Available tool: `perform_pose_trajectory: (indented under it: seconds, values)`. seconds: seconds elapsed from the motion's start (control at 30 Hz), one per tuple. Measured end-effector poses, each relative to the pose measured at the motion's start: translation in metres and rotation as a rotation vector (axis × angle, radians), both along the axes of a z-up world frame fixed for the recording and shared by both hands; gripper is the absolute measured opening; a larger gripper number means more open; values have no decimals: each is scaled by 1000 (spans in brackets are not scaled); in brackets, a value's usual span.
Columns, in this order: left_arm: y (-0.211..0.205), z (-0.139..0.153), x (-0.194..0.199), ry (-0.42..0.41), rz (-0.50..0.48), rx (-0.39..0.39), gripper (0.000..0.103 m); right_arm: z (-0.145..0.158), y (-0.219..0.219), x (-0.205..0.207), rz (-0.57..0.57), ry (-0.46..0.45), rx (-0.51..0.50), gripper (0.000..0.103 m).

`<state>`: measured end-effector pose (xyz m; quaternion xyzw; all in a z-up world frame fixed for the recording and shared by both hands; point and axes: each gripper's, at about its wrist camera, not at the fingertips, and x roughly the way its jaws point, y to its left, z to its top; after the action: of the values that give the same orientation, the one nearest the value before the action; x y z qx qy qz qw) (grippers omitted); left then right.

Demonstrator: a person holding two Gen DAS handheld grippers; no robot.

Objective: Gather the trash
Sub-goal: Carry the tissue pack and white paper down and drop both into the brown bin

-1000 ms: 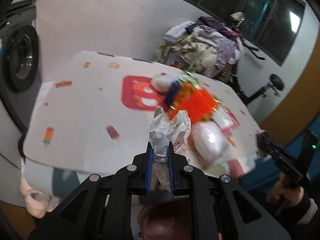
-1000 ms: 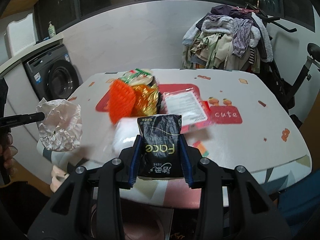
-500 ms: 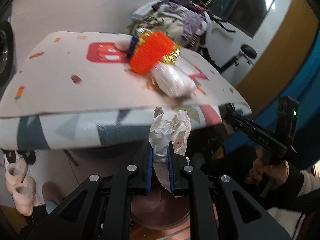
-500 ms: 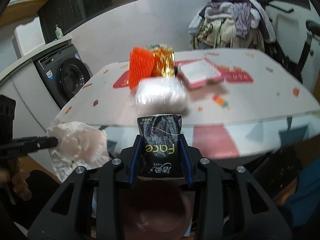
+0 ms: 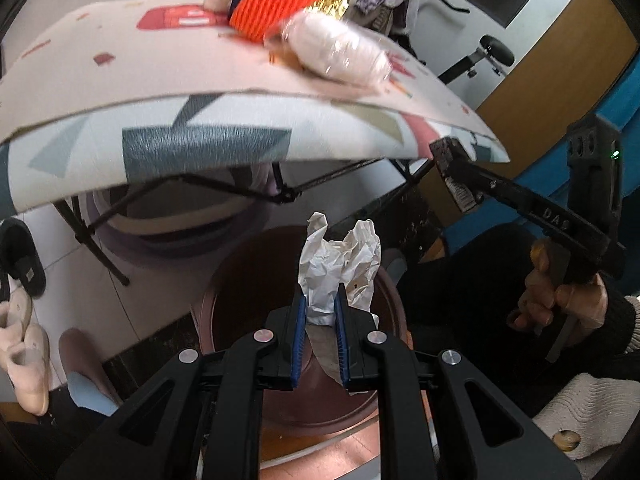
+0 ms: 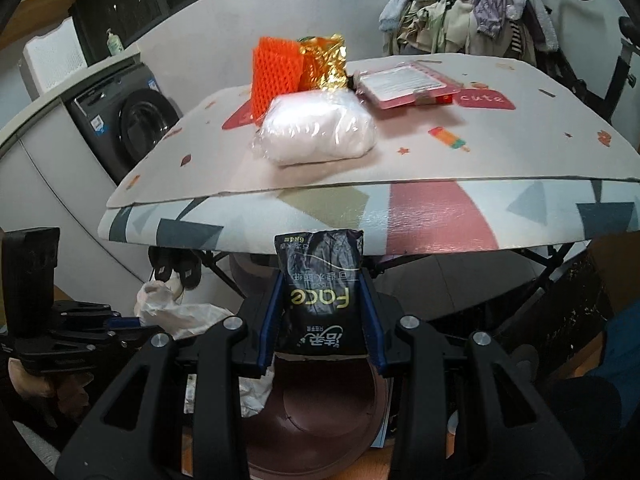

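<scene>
My left claw (image 5: 320, 316) pinches crumpled paper (image 5: 340, 264); my right claw (image 6: 322, 320) clamps a black tissue pack (image 6: 320, 292) above the bin (image 6: 320, 412).

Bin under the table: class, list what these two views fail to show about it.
- Bin floor, left wrist view: hidden by crumpled paper and left gripper.
- Bin's near rim, right wrist view: hidden by black packet and right gripper.

Bin (image 5: 304, 408) on the floor before and below the table (image 5: 200, 148).
</scene>
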<state>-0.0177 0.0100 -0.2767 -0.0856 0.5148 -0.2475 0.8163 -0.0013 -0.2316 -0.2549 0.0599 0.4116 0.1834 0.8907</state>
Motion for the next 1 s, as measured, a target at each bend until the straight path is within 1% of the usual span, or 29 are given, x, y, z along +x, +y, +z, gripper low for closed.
perform_pose_trajectory:
  seconds: [0.13,0.23,0.27,0.33,0.37,0.4,0.43,0.47,0.53,0.57,0.7,0.77,0.83,0.93,1.0]
  values:
    - [-2,-8,2,18,-6,-3,14,-4,12,1,37,10,-27,39]
    - [-4,-8,2,14,-13,3,14,-4,19,0,59,7,-45,39]
    - [-5,-7,2,8,-14,10,16,-5,19,1,64,10,-51,39]
    - [-6,-5,1,1,-18,14,32,-6,20,1,69,15,-61,38]
    - [-7,-2,0,-10,-17,19,48,-6,20,1,70,16,-63,38]
    - [-6,0,-1,-24,-14,23,59,-7,20,1,69,19,-65,39]
    - [-5,4,-2,-44,-7,27,65,-7,20,1,69,20,-65,39]
    - [-4,6,-3,-57,1,31,68,-8,20,1,69,24,-65,39]
    - [-1,12,-4,-85,28,43,77,-10,19,2,71,32,-67,39]
    - [2,16,-5,-105,52,60,79,-11,20,2,74,37,-69,39]
    - [12,40,-15,-233,163,138,91,-18,25,5,101,75,-90,39]
    - [18,50,-19,-290,208,150,94,-26,31,8,128,118,-103,39]
    - [21,55,-20,-320,243,170,95,-36,37,11,147,164,-131,39]
    - [24,53,-16,-319,269,205,95,-44,45,12,175,199,-162,39]
    - [26,50,-15,-308,274,209,95,-47,49,12,194,208,-178,39]
